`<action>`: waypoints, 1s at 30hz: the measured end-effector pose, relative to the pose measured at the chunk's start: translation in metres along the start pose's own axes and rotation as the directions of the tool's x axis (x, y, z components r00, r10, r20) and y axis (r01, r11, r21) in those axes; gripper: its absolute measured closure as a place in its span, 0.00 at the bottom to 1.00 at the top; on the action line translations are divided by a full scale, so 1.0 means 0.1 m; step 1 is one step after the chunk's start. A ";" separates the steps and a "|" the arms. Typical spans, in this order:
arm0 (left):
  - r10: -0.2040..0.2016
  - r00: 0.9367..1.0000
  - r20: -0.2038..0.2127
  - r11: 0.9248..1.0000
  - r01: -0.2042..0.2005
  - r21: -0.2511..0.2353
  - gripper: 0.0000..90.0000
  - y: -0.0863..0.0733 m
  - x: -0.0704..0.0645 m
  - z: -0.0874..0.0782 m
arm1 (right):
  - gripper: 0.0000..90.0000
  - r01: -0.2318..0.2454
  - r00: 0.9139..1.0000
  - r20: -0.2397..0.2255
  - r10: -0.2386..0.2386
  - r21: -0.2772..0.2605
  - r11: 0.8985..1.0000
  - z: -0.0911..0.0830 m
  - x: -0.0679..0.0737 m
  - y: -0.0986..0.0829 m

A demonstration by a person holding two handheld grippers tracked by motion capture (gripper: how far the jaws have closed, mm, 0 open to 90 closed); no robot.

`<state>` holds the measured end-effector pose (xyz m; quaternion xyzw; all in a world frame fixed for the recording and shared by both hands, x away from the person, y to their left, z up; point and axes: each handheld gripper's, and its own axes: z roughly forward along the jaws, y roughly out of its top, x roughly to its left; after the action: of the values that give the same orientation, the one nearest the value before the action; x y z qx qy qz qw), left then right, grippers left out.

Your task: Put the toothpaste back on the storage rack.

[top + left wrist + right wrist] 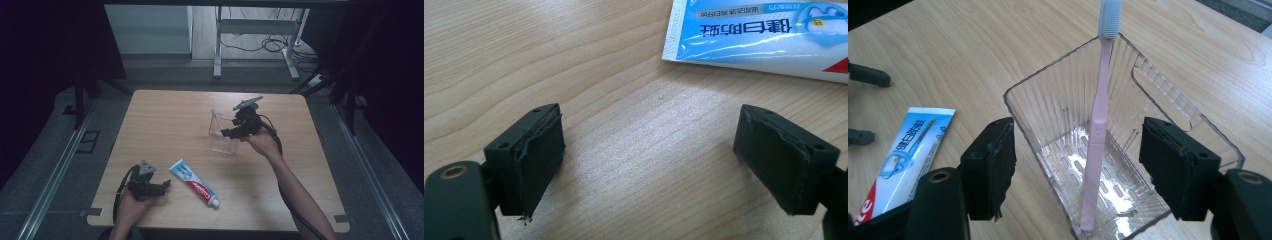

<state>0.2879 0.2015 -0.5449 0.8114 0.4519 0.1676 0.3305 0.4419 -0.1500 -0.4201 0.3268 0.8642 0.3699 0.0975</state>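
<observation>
High view: a wooden table (165, 115) carries a clear plastic basket (223, 135) right of centre, towards the far edge, and a toothpaste tube (194, 183) lying flat near the near edge, its cap end towards the near right corner. The right claw (231, 133) is held at the basket's right side; the left claw (165, 186) rests low near the near left corner, just left of the tube.

Right gripper view: the basket (1168, 107) is a ribbed, transparent container with a slotted floor and a handle cut-out in one wall. It holds one pink toothbrush (1098, 135), standing nearly upright with its handle end on the floor and its pale bristle head rising above the rim. The right claw (1080, 167) is spread wide, one jaw outside the basket's wall, the other over its opposite rim, gripping nothing.

Left gripper view: the left claw (649, 160) is likewise spread apart over bare table, and the tube's crimped end (754, 30) lies just beyond the jaws, untouched.
</observation>
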 end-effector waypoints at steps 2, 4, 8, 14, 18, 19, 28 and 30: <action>0.000 1.000 0.000 1.000 0.000 0.000 0.14 0.00 0.00 0.00 | 0.30 0.002 1.000 0.002 -0.002 -0.006 1.000 -0.03 0.01 -0.01; 0.000 1.000 0.000 1.000 0.000 0.000 0.14 0.00 0.00 0.00 | 0.28 0.006 1.000 -0.005 -0.006 -0.010 1.000 -0.06 0.01 -0.02; 0.000 1.000 0.000 1.000 0.000 0.000 0.14 0.00 0.00 0.00 | 0.25 0.014 1.000 -0.005 -0.014 -0.023 1.000 -0.14 0.02 -0.04; 0.000 1.000 -0.001 1.000 0.000 0.000 0.14 0.00 0.00 0.00 | 0.19 0.041 0.999 -0.003 -0.041 -0.032 0.999 -0.25 0.07 -0.07; 0.000 1.000 0.000 1.000 0.000 0.000 0.14 0.00 0.00 0.00 | 0.15 0.052 0.999 -0.004 -0.052 -0.022 0.998 -0.29 0.10 -0.12; 0.000 1.000 0.000 1.000 0.000 0.000 0.14 0.00 0.00 0.00 | 0.15 0.053 0.999 -0.001 -0.053 -0.021 0.998 -0.30 0.10 -0.13; 0.000 1.000 0.000 1.000 0.000 0.000 0.14 0.00 0.00 0.00 | 0.09 0.055 0.998 0.014 -0.055 -0.029 0.998 -0.39 0.12 -0.25; 0.000 1.000 0.000 1.000 0.000 0.000 0.14 0.00 0.00 0.00 | 0.08 0.060 0.998 0.018 -0.060 -0.032 0.998 -0.42 0.12 -0.28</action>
<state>0.2879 0.2015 -0.5449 0.8115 0.4519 0.1676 0.3304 0.4019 -0.1810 -0.4097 0.3022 0.8666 0.3781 0.1213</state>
